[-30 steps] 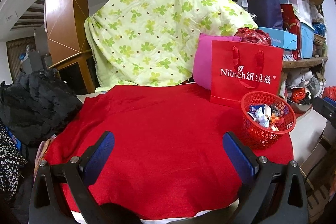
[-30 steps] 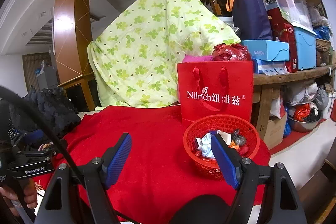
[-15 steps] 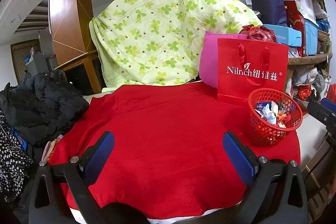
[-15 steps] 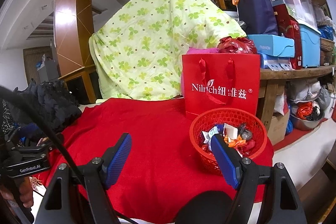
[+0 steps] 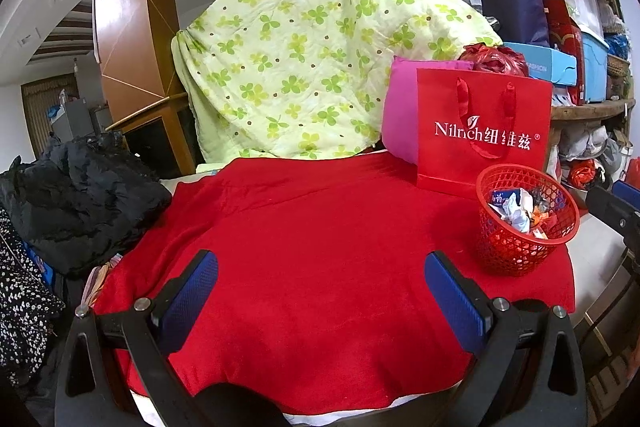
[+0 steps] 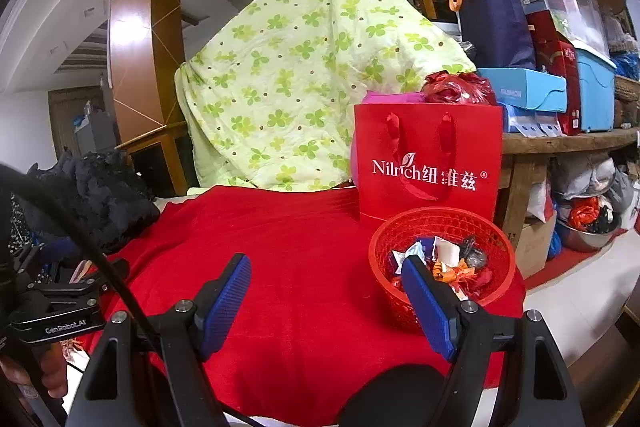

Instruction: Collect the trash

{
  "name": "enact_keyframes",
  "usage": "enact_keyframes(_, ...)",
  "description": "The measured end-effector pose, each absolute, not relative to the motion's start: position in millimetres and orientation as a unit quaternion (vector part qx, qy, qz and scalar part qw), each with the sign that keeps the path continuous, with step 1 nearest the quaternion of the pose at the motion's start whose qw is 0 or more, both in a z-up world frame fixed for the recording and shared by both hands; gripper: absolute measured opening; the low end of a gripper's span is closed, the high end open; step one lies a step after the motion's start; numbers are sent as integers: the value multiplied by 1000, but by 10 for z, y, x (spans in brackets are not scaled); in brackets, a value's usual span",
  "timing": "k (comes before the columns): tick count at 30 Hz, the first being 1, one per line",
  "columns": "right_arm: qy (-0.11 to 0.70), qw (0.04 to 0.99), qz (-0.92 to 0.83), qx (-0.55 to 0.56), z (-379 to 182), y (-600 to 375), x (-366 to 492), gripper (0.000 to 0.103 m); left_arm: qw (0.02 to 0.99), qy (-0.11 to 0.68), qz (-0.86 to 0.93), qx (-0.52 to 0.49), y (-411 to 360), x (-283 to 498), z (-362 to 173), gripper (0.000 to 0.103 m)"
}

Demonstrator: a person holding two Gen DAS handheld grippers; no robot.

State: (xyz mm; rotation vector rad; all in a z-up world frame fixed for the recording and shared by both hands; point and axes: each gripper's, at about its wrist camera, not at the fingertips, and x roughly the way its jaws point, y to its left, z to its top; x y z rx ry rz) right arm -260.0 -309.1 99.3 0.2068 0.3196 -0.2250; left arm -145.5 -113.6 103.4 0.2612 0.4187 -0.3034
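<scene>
The trash [image 6: 444,263], a heap of crumpled wrappers and paper scraps, lies inside the red basket [image 6: 496,247], which stands on the red cloth [image 6: 304,259] near the right edge of the bench. From my left side the same trash [image 5: 520,207] shows in the basket [image 5: 504,251] well off to the right.

My right gripper [image 6: 326,297] hangs over the cloth with its jaws wide and nothing between them; its right blue pad [image 6: 428,303] sits in front of the basket's near rim, though I cannot tell whether it touches. My left gripper [image 5: 320,291] hovers over the bare middle of the cloth [image 5: 312,239], jaws wide too and holding nothing, well apart from the basket.

Just behind the basket stands a red paper bag [image 6: 428,163] with white lettering, upright, a pink cushion [image 5: 400,115] tucked behind it. A green clover-print quilt [image 6: 296,83] drapes over the stair rail beyond. A black jacket [image 5: 76,195] is piled at the bench's left side. Boxes and a navy bag [image 6: 492,23] crowd the wooden shelf [image 6: 560,141] on the right.
</scene>
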Motion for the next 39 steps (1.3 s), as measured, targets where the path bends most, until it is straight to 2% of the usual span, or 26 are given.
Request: enact_keyframes(39, 166, 973, -113, 113, 912, -3128, -2475, 80, 953, 226, -143, 145, -1112, -1343, 868, 102)
